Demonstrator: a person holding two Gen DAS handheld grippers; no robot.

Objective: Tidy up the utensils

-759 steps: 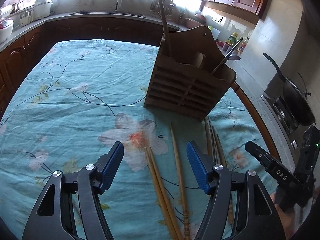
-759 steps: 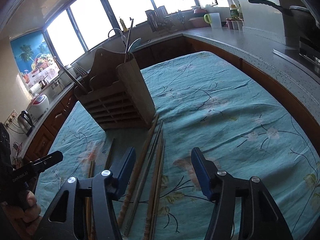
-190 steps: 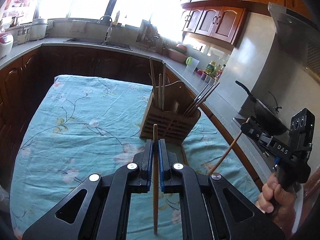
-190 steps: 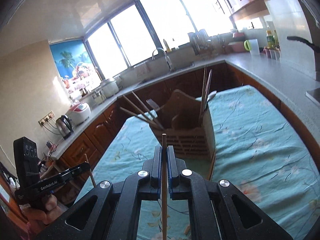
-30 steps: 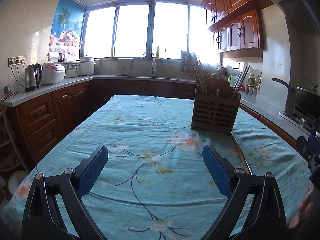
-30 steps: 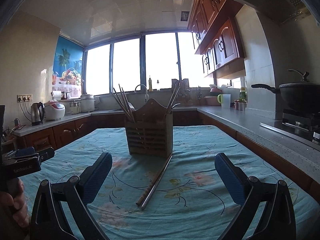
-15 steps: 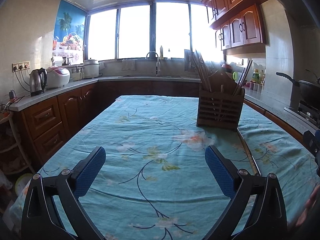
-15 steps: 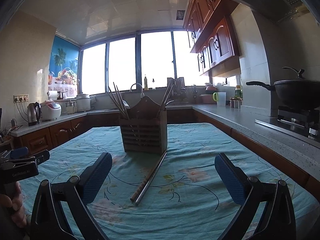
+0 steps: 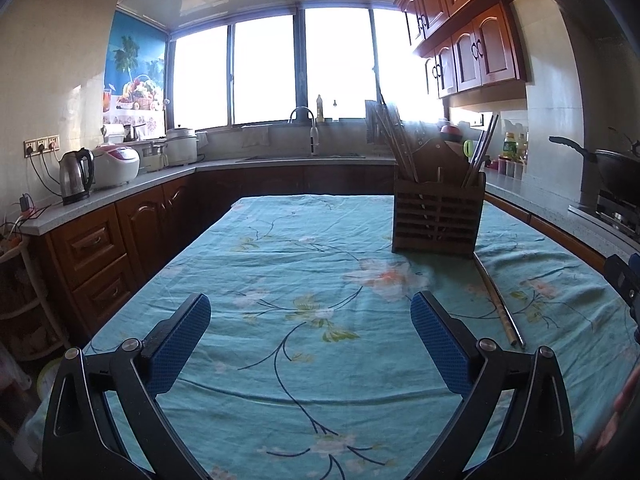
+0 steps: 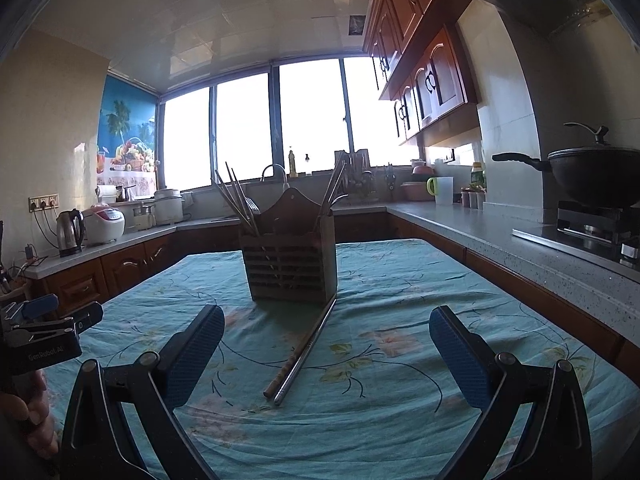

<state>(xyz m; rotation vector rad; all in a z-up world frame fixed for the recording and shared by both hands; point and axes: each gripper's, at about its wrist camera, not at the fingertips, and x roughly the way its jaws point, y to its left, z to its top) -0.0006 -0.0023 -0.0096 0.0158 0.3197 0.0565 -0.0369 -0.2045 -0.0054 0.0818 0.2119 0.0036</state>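
Utensil sorting, late stage. Both tongs are held low over the cloth-covered table (image 9: 280, 400), each spread wide and gripping nothing. The left gripper (image 9: 310, 344) faces bare cloth; the right gripper (image 10: 326, 354) frames the remaining work.

Two loose sticks lie side by side and touching: a wooden chopstick (image 10: 294, 356) and a metal chopstick (image 10: 306, 354). Seen from the right tongs, they sit directly ahead, between the two spread fingers and a little beyond the tips. Their long axis runs away from the tongs, leaning slightly rightward, with the near ends toward the fingers and the far ends reaching the front right corner of the wooden utensil holder (image 10: 290, 272). Seen from the left tongs, the same pair (image 9: 498, 304) lies well off to the right, outside the right finger.

The holder (image 9: 436, 220) stands upright beyond both tongs and already carries chopsticks and other utensils in its left and right compartments.

The right hand is judged nearer and better aligned. Because the sticks point along the tongs' reach, closing across their near ends appears the natural grasp; taking one without dragging its touching neighbour looks the main difficulty.
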